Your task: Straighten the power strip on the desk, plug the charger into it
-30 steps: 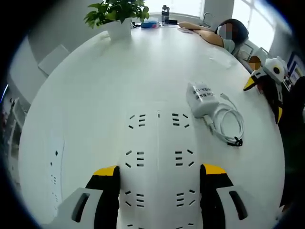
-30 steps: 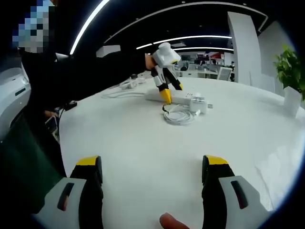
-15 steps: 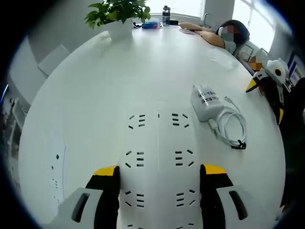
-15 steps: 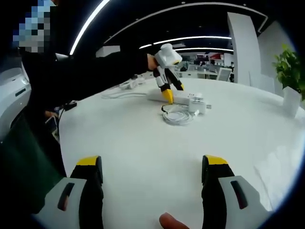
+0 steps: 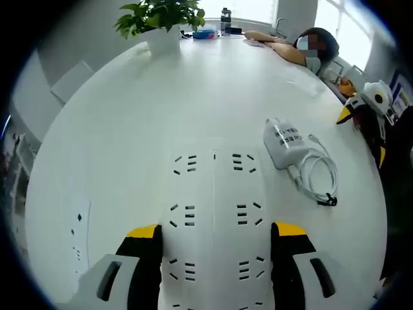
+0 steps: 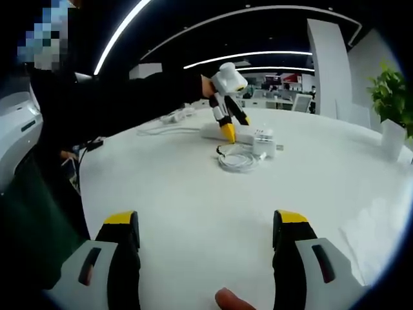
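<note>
A white power strip with rows of sockets lies lengthwise between the jaws of my left gripper, which is shut on its two long sides. To its right lies the white charger with its coiled cable. In the right gripper view the left gripper points down onto the power strip far across the table, with the charger and cable beside it. My right gripper hangs open over bare table, holding nothing, and it also shows as the right gripper at the edge of the left gripper view.
The round white table carries a potted plant and a bottle at its far side, where a person leans on it. A dark sleeve reaches to the left gripper. More white cable lies behind.
The left gripper has shifted with the power strip in its grip, so the charger and cable now lie farther right in its view. The right gripper stays open and in place.
</note>
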The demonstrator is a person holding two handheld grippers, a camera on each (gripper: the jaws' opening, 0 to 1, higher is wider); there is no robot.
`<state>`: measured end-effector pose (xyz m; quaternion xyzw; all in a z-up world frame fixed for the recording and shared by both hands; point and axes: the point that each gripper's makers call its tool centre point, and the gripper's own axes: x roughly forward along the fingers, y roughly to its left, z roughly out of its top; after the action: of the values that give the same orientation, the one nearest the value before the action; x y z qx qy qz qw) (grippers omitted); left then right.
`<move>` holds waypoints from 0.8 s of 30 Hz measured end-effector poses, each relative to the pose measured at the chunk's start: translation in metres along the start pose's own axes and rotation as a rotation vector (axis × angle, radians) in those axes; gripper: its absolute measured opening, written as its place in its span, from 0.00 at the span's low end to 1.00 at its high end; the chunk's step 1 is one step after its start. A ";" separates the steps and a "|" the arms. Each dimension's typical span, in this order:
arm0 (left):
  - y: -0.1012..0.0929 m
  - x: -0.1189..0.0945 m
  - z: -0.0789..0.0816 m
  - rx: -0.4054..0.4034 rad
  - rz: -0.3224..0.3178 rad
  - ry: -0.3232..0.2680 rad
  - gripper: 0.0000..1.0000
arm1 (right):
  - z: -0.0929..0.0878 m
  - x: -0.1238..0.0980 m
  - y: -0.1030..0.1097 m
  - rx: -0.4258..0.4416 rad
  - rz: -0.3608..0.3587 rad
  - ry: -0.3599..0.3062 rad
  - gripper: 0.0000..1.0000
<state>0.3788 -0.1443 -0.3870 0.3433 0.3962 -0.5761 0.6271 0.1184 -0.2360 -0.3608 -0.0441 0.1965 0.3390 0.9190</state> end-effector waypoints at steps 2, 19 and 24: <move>0.001 0.000 0.001 0.002 0.000 0.003 0.69 | 0.000 0.000 0.000 0.001 0.002 0.001 0.85; 0.008 0.004 0.005 0.004 -0.003 -0.004 0.69 | -0.002 0.004 0.000 0.003 0.013 0.011 0.85; 0.007 0.004 0.005 0.005 -0.004 -0.009 0.69 | 0.003 0.004 0.004 -0.012 0.027 -0.006 0.87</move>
<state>0.3863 -0.1498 -0.3882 0.3416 0.3928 -0.5797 0.6269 0.1194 -0.2300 -0.3591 -0.0456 0.1923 0.3528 0.9146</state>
